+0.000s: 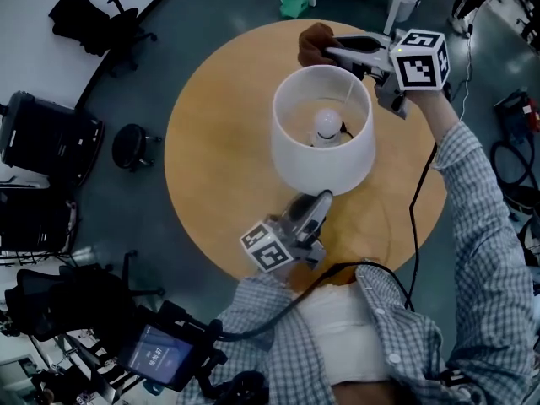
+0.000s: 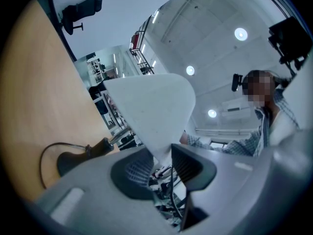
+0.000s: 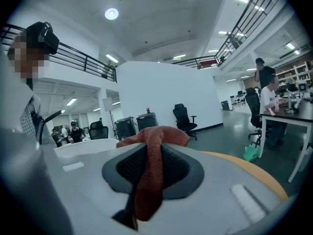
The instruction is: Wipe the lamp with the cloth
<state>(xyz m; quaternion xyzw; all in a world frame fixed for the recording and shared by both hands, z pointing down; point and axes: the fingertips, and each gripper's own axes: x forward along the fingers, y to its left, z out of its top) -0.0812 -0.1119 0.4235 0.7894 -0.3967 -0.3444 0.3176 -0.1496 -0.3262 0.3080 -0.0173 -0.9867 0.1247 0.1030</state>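
A white table lamp with a drum shade (image 1: 322, 133) stands in the middle of a round wooden table (image 1: 211, 150), its bulb (image 1: 327, 124) showing from above. My left gripper (image 1: 319, 206) is shut on the shade's lower near rim; in the left gripper view the white shade edge (image 2: 151, 116) runs down between the pads. My right gripper (image 1: 337, 51) is at the far side of the shade, level with its top rim, shut on a reddish-brown cloth (image 1: 314, 44). In the right gripper view the cloth (image 3: 149, 170) hangs pinched between the jaws, bunched at the tips.
The lamp's black cord and switch (image 2: 78, 153) lie on the tabletop near its base. Black office chairs (image 1: 93, 19) stand on the floor to the left. A green object (image 1: 294, 3) sits on the floor beyond the table. A desk with seated people (image 3: 271, 99) is far right.
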